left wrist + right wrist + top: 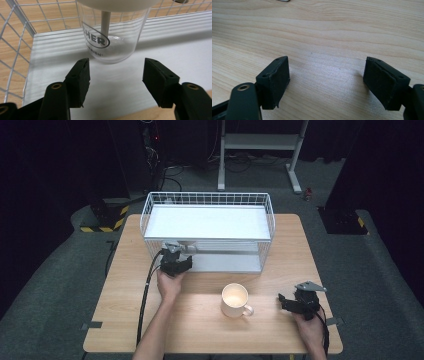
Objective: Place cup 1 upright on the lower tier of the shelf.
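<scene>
Where the wire basket (207,227) stands along the desk's (125,285) far edge, the left hand-held gripper (176,258) sits at its near-left corner, jaws apart. A clear glass beaker (113,37) with a white lid and centre rod stands on the basket's white floor just beyond the pads (81,75), untouched. Right hand-held gripper (295,302) rests near the desk's near-right corner, jaws wide, bare wood between them. A cream mug (235,300) stands between the hands, toward the near edge.
</scene>
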`<action>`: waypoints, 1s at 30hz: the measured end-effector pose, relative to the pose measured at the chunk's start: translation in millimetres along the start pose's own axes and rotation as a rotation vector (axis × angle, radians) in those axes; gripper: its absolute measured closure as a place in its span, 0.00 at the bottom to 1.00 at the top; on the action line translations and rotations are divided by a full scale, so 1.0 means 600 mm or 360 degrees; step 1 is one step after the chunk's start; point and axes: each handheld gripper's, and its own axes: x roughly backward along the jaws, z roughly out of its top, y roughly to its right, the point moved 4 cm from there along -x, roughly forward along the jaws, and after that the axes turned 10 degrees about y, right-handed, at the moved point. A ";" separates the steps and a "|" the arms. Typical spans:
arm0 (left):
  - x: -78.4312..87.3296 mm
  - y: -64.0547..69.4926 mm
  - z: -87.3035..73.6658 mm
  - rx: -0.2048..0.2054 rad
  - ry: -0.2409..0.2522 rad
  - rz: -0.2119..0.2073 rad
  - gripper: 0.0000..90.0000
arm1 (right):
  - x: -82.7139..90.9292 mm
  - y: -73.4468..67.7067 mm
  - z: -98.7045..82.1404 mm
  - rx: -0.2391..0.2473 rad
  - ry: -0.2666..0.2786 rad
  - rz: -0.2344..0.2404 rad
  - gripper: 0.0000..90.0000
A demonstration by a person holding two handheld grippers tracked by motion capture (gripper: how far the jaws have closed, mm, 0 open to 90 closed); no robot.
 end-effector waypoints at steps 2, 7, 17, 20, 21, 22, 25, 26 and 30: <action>0.006 -0.001 -0.001 -0.0012 0.0016 -0.0006 0.41 | 0.000 0.000 0.000 0.0001 0.0000 0.0000 0.23; 0.023 0.001 -0.004 -0.0025 0.0041 -0.0034 0.39 | 0.000 0.000 0.000 0.0004 0.0001 0.0000 0.23; 0.052 0.009 0.001 -0.0016 0.0077 -0.0094 0.36 | 0.000 0.000 0.000 0.0000 0.0000 0.0000 0.23; 0.056 0.012 0.000 -0.0007 0.0088 -0.0106 0.36 | 0.000 0.000 0.000 0.0000 0.0000 0.0000 0.23; 0.058 0.011 -0.001 -0.0010 0.0085 -0.0111 0.36 | 0.000 0.000 0.000 0.0000 0.0000 0.0000 0.23; 0.060 0.011 -0.001 -0.0005 0.0092 -0.0110 0.36 | 0.000 0.000 0.000 0.0004 0.0001 0.0000 0.23; 0.067 0.011 -0.002 0.0003 0.0101 -0.0119 0.36 | 0.000 0.000 0.000 -0.0002 -0.0001 -0.0001 0.23; 0.069 0.011 -0.002 0.0007 0.0108 -0.0118 0.36 | 0.000 0.000 0.000 0.0004 0.0001 0.0000 0.23; 0.076 0.011 -0.005 0.0008 0.0109 -0.0123 0.36 | 0.000 0.000 0.000 0.0000 0.0000 0.0000 0.23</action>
